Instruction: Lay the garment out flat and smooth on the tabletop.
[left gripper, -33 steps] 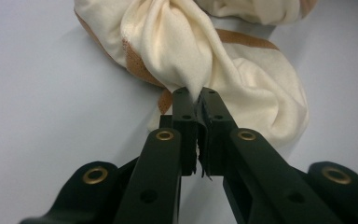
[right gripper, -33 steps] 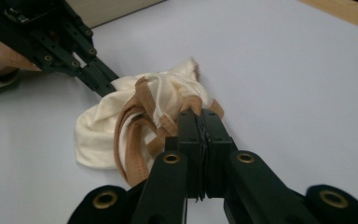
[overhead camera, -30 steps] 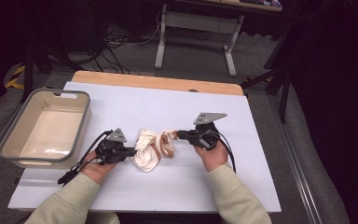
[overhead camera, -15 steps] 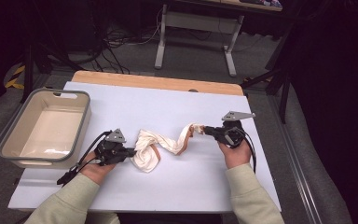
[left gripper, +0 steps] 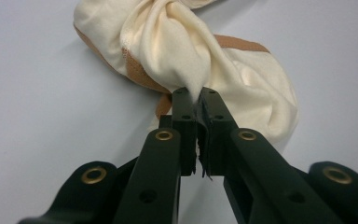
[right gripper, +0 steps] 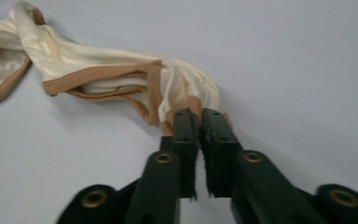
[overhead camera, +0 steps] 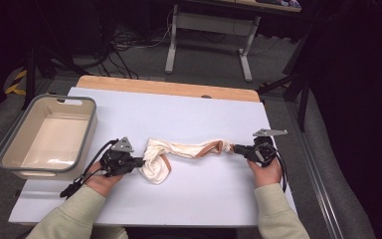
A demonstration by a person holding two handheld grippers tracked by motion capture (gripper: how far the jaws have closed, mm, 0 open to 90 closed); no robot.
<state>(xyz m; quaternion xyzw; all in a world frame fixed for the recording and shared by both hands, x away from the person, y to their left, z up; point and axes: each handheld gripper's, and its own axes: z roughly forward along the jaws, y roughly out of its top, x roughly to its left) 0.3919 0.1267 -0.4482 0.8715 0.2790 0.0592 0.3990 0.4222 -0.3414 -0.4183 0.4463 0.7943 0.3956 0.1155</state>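
Soft, satiny cream cloth point(overhead camera: 189, 149) on matt white tabletop point(overhead camera: 204, 114).

Cream cloth point(overhead camera: 179, 152) with tan-brown edging, plain, no print. White table point(overhead camera: 189, 114) with a light wood strip point(overhead camera: 169, 88) along the far edge. Beige tub point(overhead camera: 49, 134) with a grey rim. 2 black grippers: left gripper point(overhead camera: 138, 161), right gripper point(overhead camera: 238, 148). Pale green sleeves point(overhead camera: 69, 214). Brass-coloured rivets point(left gripper: 163, 135) on black jaws.

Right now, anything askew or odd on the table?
The cloth is twisted into a rope between the two tongs, with a bunched lump at its left end. The left tongs pinch that lump; the right tongs have just been opening, with the tan-trimmed end between their tips. The tub overhangs the table edge.
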